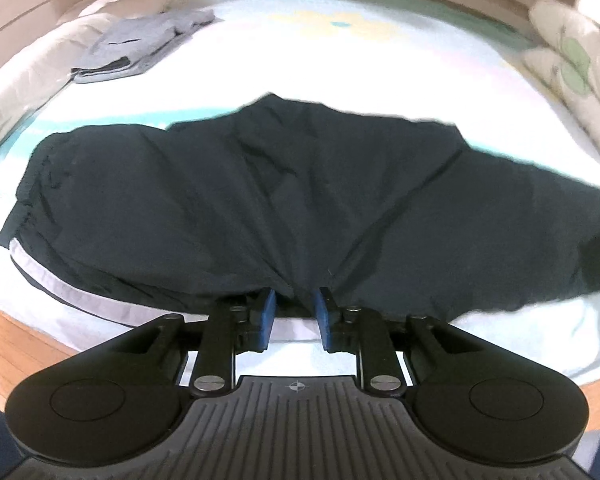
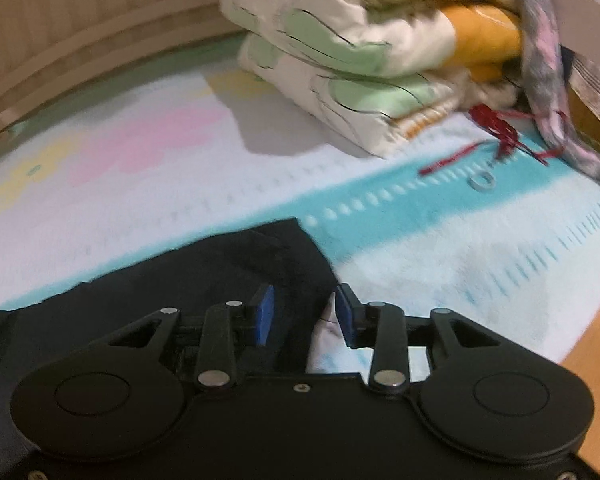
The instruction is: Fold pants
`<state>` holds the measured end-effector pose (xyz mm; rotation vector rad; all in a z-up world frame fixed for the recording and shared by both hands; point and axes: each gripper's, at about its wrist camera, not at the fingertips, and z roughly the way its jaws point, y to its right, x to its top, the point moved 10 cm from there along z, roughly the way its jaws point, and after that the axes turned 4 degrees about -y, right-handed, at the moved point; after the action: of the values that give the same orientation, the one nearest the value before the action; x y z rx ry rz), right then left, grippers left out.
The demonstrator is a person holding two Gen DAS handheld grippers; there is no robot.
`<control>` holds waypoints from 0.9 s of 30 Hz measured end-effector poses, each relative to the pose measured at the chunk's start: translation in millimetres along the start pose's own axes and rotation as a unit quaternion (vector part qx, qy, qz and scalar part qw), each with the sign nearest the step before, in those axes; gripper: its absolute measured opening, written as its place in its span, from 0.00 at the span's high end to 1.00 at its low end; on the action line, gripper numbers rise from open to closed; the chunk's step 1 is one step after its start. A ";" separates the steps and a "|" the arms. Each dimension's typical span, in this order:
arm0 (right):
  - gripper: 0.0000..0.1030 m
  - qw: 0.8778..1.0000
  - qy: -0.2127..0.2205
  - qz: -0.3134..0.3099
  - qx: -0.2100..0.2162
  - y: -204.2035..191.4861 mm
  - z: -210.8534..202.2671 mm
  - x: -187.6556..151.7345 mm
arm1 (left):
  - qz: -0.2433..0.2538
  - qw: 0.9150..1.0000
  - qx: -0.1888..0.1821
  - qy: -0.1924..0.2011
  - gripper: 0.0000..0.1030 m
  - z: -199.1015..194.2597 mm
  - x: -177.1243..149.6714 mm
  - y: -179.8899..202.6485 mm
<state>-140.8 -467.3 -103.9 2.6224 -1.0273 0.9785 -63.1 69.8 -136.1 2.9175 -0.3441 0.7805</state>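
Note:
Dark navy pants (image 1: 268, 200) with a white side stripe (image 1: 60, 284) lie spread sideways across a pastel bed cover (image 1: 300, 60). In the left wrist view my left gripper (image 1: 295, 300) is at the near edge of the pants, and a bunched fold of the fabric sits between its blue pads (image 1: 269, 312), which stand a little apart. In the right wrist view my right gripper (image 2: 303, 304) is over the leg end of the pants (image 2: 220, 272), its pads set wider, with the cloth edge between them.
Folded grey clothes (image 1: 140, 46) lie at the far left by a white pillow (image 1: 28, 88). A folded quilt (image 2: 360, 60), red cords (image 2: 496, 128) and a small ring (image 2: 482, 180) lie at the right. A wooden floor (image 1: 16, 352) runs below the bed edge.

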 end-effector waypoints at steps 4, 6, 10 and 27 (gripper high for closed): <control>0.54 0.999 0.012 -0.041 0.033 -34.3 -6.5 -0.6 | -0.053 0.998 0.017 0.013 0.75 -4.8 26.1 -42.1; 0.54 0.997 0.013 -0.064 0.050 -55.8 -9.3 -1.9 | -0.076 0.996 0.043 0.013 0.75 -0.4 38.8 -68.7; 0.54 0.989 0.012 -0.109 0.101 -107.7 -13.4 -7.9 | -0.111 0.991 0.075 -0.010 0.75 17.3 53.0 -111.0; 0.54 0.912 -0.018 -0.304 0.276 -321.3 -32.0 -55.0 | -0.166 0.970 0.176 -0.032 0.75 27.0 29.8 -197.6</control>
<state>22.6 -184.0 -86.6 3.0783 0.1391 1.1657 23.0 251.5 -152.3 3.1977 0.3085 0.7608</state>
